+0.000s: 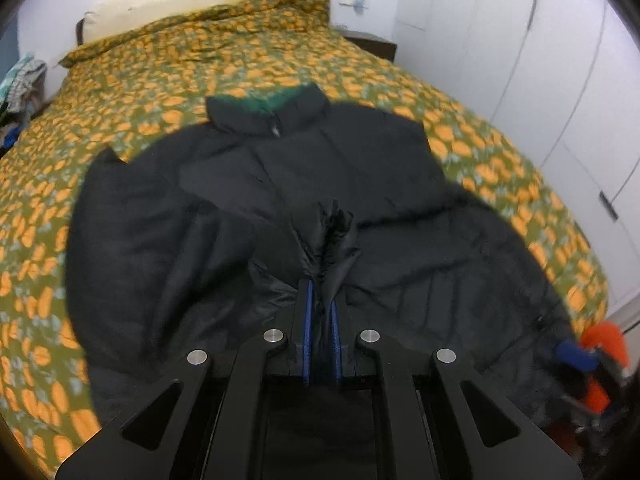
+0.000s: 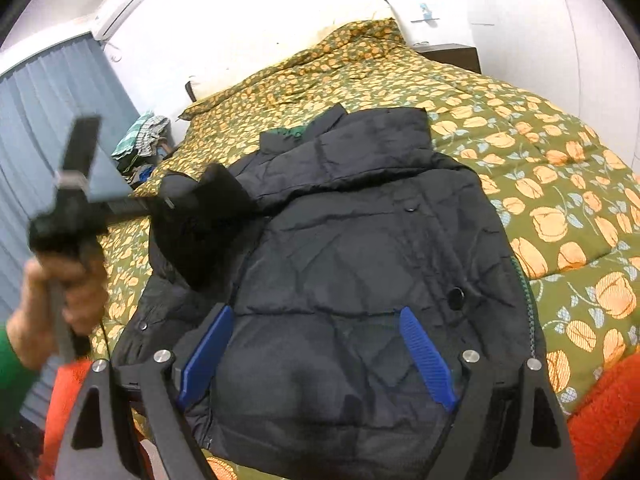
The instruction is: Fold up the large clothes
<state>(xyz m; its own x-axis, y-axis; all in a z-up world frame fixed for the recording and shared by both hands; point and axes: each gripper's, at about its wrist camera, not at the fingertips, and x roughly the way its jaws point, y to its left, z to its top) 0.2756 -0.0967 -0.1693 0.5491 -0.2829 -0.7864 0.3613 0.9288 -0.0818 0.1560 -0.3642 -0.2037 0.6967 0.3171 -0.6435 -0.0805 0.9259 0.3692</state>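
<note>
Black quilted puffer jacket (image 1: 304,184) lies spread across the bed, collar toward the pillows, on a green bedspread printed with orange flowers (image 1: 168,92). From the left wrist view, the left gripper (image 1: 321,300) has its blue-padded fingers (image 1: 307,320) pressed nearly together on a bunched fold of the jacket's fabric, which rises in a ridge just ahead of the tips; the collar's green lining shows at the far end. The right wrist view shows what that one cannot: the person's hand (image 2: 60,304), with a green sleeve at the wrist, grips the left gripper's handle at the picture's left edge, and a dark flap of the jacket hangs in front of that tool, lifted off the bed. In the same view the right gripper (image 2: 316,356) hovers over the jacket's lower part with its blue fingers (image 2: 424,356) spread wide, nothing between them but the quilted surface below; whether the tips touch the cloth cannot be told. An orange fleecy blanket (image 2: 600,412) lies along the near edge of the bed. Only the left view shows the white wardrobe doors (image 1: 540,60) along the right wall; only the right view shows the blue curtain (image 2: 48,120).
</note>
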